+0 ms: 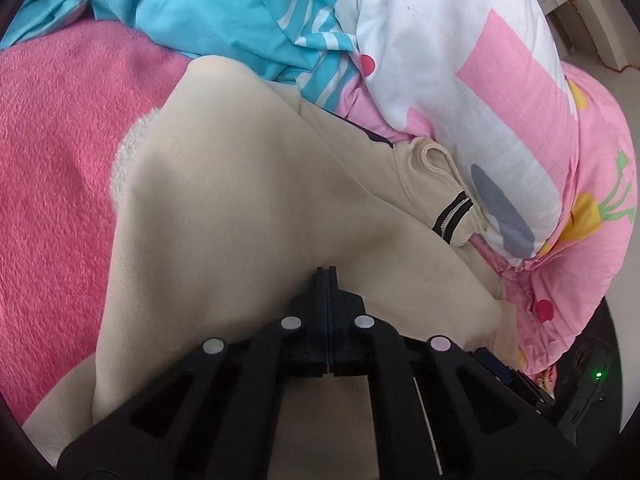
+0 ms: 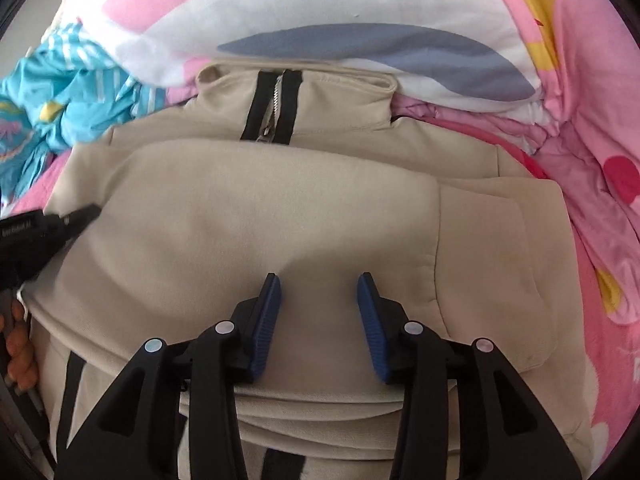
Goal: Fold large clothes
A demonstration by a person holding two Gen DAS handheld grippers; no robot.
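A: Any writing you can read?

B: Only faint pale lettering on the black body of the left tongs (image 2: 86, 214), seen from the right wrist at about nine o'clock. It is too blurred to make out.

A: What can you count?

B: One beige jacket (image 2: 256, 216) with one black-edged zipper (image 2: 272, 110) running up into its collar. Behind it lie one white pillow with pink and grey shapes (image 2: 320, 20), one pink printed quilt (image 2: 600, 140), one turquoise striped sheet (image 2: 72, 92) and one pink fleece blanket (image 1: 60, 160).

A: Where is the jacket relative to the tongs?

B: It lies folded on the bed, spreading from the middle toward six o'clock in both views. The right tongs (image 2: 320, 280) stand spread above its top fold, with the blue pads (image 2: 266, 320) clear of the cloth. The left tongs (image 1: 327, 270) are pressed together, tips at the jacket (image 1: 240, 200); whether they pinch any fabric I cannot tell.
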